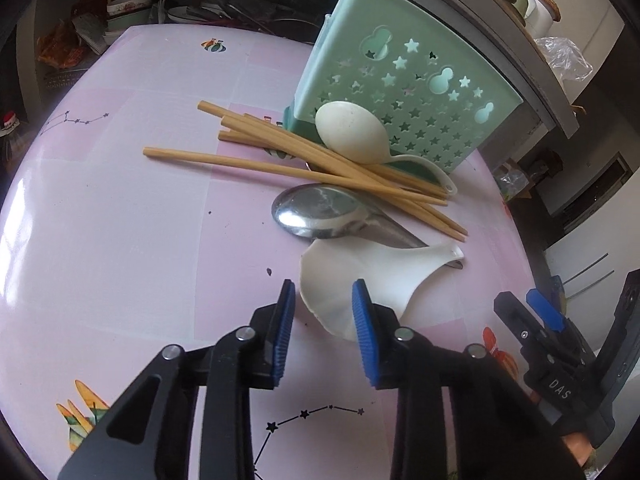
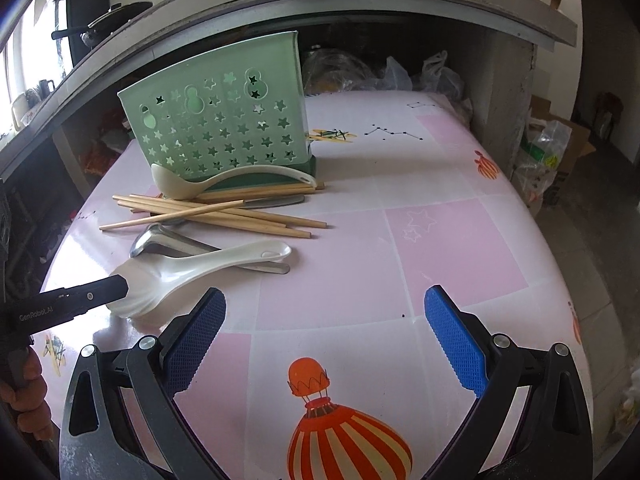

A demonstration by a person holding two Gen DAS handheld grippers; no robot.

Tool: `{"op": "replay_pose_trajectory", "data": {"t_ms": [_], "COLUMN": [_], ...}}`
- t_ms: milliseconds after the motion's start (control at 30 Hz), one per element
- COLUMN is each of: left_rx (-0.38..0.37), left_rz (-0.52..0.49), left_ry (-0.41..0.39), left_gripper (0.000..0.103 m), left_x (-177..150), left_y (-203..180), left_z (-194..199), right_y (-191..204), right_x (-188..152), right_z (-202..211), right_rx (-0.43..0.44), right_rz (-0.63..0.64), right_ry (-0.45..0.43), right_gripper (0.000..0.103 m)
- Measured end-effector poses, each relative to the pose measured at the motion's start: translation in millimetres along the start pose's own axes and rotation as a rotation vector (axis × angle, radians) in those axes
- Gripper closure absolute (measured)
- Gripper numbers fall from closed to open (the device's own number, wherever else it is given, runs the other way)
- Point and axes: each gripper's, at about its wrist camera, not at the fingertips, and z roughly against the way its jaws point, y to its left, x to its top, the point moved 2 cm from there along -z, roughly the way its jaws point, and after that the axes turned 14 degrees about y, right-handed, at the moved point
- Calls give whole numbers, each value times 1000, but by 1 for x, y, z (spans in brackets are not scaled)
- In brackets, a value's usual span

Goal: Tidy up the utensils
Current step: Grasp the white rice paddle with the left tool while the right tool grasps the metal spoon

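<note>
A green star-punched utensil holder (image 1: 404, 92) (image 2: 224, 120) stands on the pink table. Against its base lie a cream ladle (image 1: 352, 132) (image 2: 224, 178), several wooden chopsticks (image 1: 304, 160) (image 2: 216, 212), a steel ladle (image 1: 320, 210) (image 2: 160, 240) and a white rice paddle (image 1: 360, 292) (image 2: 192, 270). My left gripper (image 1: 324, 304) (image 2: 120, 284) is open, its fingers straddling the edge of the paddle's blade. My right gripper (image 2: 326, 308) (image 1: 532, 300) is wide open and empty, over bare table right of the paddle.
The table (image 2: 440, 240) has a balloon and star pattern cloth. A shelf (image 2: 360, 4) overhangs the back, with plastic bags (image 2: 380, 72) beneath. Dishes and clutter (image 1: 132, 12) sit beyond the far edge. The table's right edge (image 2: 560, 260) drops to the floor.
</note>
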Motion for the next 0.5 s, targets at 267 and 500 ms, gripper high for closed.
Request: {"op": "replay_pose_trajectory", "data": {"t_ms": [267, 500], "left_rx": [21, -8], "left_rz": [10, 18], "left_ry": [-9, -33], "left_gripper": [92, 97], "left_x": [5, -9], "left_y": [2, 18], "left_z": [0, 32], "right_y": [-7, -8], "right_x": [5, 21], "right_z": [11, 46], "right_rx": [1, 20], "right_rz": [-10, 84], "right_ry": [-55, -216], "right_gripper": [8, 13]}}
